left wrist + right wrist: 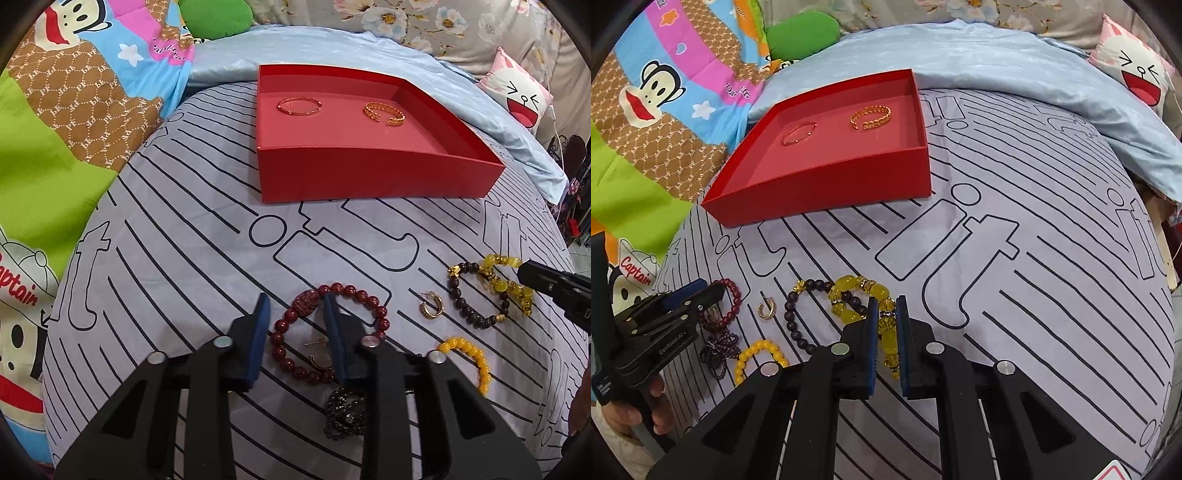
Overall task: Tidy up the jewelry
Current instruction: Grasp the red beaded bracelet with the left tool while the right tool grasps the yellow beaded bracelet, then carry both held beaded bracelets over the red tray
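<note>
Left gripper (pixel 297 299) jaws apart, straddling the carved bead side of the red bead bracelet (pixel 373 295) on the striped sheet (pixel 184 240); pads beside the beads, nothing clamped. Right gripper (pixel 886 301) narrowed around the yellow bead bracelet (pixel 849 291), pads (pixel 873 332) just beside a bead; firm grip cannot be told. Red box (pixel 369 173) at 12 o'clock holds a thin gold bangle (pixel 299 106) and a gold chain cuff (pixel 384 114). Gold hoop earring (pixel 431 304) lies between the grippers. Bare sheet lies between jewelry and box.
</note>
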`<action>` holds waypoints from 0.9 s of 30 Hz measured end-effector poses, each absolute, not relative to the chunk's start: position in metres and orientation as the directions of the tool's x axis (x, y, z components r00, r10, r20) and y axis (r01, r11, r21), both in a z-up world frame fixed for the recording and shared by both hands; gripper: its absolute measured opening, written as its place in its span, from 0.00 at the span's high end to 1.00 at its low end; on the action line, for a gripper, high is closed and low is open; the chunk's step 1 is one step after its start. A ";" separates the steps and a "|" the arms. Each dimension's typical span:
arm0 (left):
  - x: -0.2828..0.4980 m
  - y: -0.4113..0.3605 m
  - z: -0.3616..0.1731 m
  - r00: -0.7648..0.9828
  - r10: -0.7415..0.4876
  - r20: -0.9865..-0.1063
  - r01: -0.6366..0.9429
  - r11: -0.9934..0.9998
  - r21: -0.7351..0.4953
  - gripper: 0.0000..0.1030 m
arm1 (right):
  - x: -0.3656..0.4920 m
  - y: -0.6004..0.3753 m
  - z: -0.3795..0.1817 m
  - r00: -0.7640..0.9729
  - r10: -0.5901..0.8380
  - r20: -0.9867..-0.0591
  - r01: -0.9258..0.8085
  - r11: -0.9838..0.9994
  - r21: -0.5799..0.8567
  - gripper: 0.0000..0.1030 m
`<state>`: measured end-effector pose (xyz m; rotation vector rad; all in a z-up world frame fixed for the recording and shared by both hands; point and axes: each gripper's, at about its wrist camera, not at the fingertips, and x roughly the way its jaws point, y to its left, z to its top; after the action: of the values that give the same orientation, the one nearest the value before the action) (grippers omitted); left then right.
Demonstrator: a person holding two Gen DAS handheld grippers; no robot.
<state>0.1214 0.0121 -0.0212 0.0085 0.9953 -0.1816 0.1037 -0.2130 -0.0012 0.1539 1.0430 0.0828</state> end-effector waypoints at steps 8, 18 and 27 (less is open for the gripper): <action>0.118 0.012 -0.015 0.517 -0.204 -0.831 0.170 0.976 -0.134 0.88 | 0.101 -0.210 0.012 0.525 0.151 -0.838 -0.007 0.985 0.173 0.91; 0.113 0.002 0.019 0.542 -0.255 -0.801 0.222 0.962 -0.156 0.88 | 0.100 -0.201 0.046 0.574 0.173 -0.800 -0.047 0.983 0.178 0.91; 0.125 -0.011 0.057 0.569 -0.309 -0.762 0.274 0.945 -0.178 0.88 | 0.116 -0.195 0.086 0.635 0.183 -0.751 -0.089 0.982 0.164 0.91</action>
<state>0.1245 -0.0110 0.0573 -0.0416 0.9029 -0.3423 0.1164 -0.1946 0.0861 0.1156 0.8697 0.1557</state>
